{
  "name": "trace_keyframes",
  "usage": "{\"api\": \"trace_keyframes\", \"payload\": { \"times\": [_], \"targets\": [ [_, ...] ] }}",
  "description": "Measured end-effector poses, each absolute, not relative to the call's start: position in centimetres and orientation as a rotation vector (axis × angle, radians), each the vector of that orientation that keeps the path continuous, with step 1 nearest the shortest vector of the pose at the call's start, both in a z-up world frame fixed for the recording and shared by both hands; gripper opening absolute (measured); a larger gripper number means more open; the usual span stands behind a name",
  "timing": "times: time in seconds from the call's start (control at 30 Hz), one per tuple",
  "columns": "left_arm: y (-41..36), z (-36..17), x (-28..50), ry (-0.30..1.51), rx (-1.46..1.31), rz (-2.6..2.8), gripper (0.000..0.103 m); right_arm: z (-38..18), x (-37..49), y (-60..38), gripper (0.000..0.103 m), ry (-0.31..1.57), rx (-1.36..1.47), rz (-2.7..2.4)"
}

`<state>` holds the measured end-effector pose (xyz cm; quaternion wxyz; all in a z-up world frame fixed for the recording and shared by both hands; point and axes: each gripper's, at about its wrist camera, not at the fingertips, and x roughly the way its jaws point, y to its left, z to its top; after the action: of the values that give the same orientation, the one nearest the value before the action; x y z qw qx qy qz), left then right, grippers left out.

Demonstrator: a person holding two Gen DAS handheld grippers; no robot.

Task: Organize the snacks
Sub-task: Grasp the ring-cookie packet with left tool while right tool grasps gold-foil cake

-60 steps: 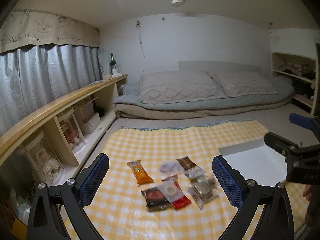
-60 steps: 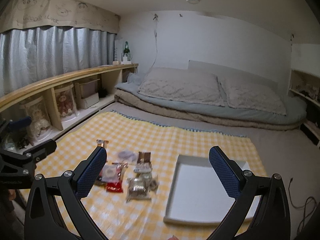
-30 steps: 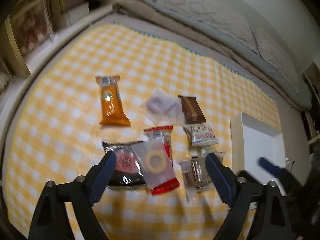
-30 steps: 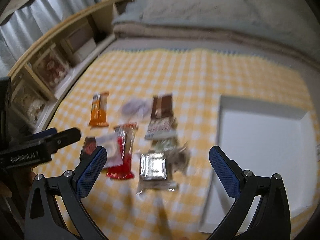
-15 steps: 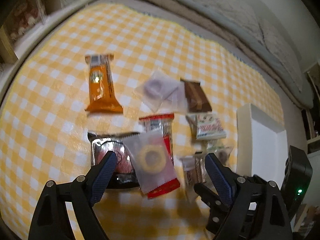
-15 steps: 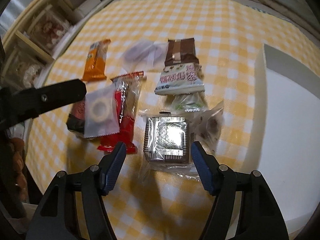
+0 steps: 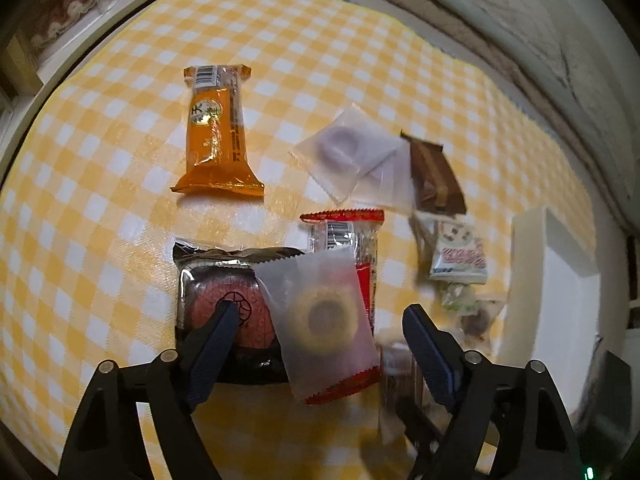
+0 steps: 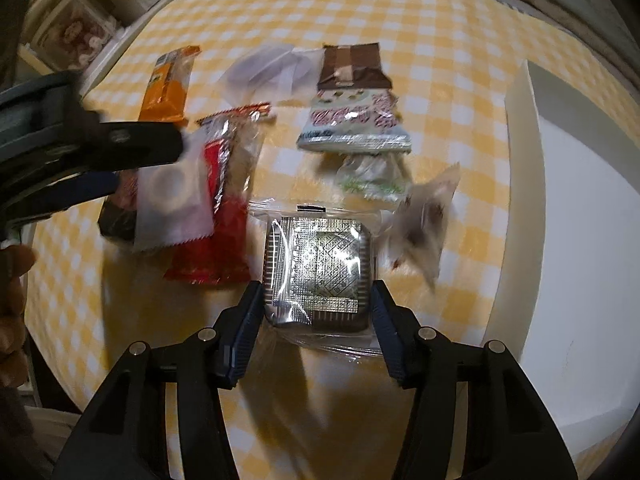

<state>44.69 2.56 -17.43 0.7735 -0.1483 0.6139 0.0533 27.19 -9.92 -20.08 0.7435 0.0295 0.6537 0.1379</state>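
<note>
Several wrapped snacks lie on a yellow checked cloth (image 7: 100,184). My left gripper (image 7: 320,320) is open, its fingers on either side of a clear packet with a ring-shaped sweet (image 7: 320,316), which lies over a dark packet with a red disc (image 7: 224,304) and a red packet (image 7: 352,240). My right gripper (image 8: 318,300) is open and straddles a square foil-tray snack in clear wrap (image 8: 318,272); its pads sit close to the tray's sides. An orange bar (image 7: 216,136) lies apart at the far left. The left gripper also shows in the right wrist view (image 8: 100,160).
A white tray (image 8: 520,200) stands on the cloth to the right of the snacks; it also shows in the left wrist view (image 7: 528,272). A brown packet (image 8: 352,66), a white printed packet (image 8: 352,124) and clear packets lie beyond. Bedding lies at the far edge, shelves at the left.
Both grippers have dropped toward the cloth and moved in on the snacks. The right gripper's fingers have narrowed around the foil-tray snack. The left gripper now frames the ring-sweet packet.
</note>
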Motion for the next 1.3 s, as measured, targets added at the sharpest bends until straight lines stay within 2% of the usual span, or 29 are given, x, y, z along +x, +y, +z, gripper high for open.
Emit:
{"api": "trace_keyframes", "payload": {
  "times": [0.17, 0.4, 0.5, 0.77, 1.07, 1.3],
  "targets": [
    [1.0, -18.1, 45.1, 1.326, -0.264, 0.154, 0.080, -20.0, 26.4, -9.6, 0.054, 1.452, 0.071, 0.305],
    [0.4, -18.4, 45.6, 1.302, -0.187, 0.220, 0.060, -19.9, 26.2, -9.7, 0.054, 1.456, 0.074, 0.295],
    [0.6, -18.5, 45.5, 1.305, -0.174, 0.221, 0.057, -20.1, 26.5, -9.4, 0.055, 1.461, 0.074, 0.296],
    [-0.2, -18.5, 45.4, 1.320, -0.099, 0.188, 0.053, -20.8, 27.3, -8.9, 0.056, 1.468, 0.082, 0.277],
    [1.3, -17.2, 44.5, 1.318, -0.127, 0.159, 0.050, -20.4, 27.8, -8.8, 0.053, 1.435, 0.055, 0.278],
    [2.4, -12.7, 42.5, 1.206, -0.147, 0.117, 0.050, -16.9, 28.3, -10.2, 0.053, 1.301, 0.071, 0.267]
  ]
}}
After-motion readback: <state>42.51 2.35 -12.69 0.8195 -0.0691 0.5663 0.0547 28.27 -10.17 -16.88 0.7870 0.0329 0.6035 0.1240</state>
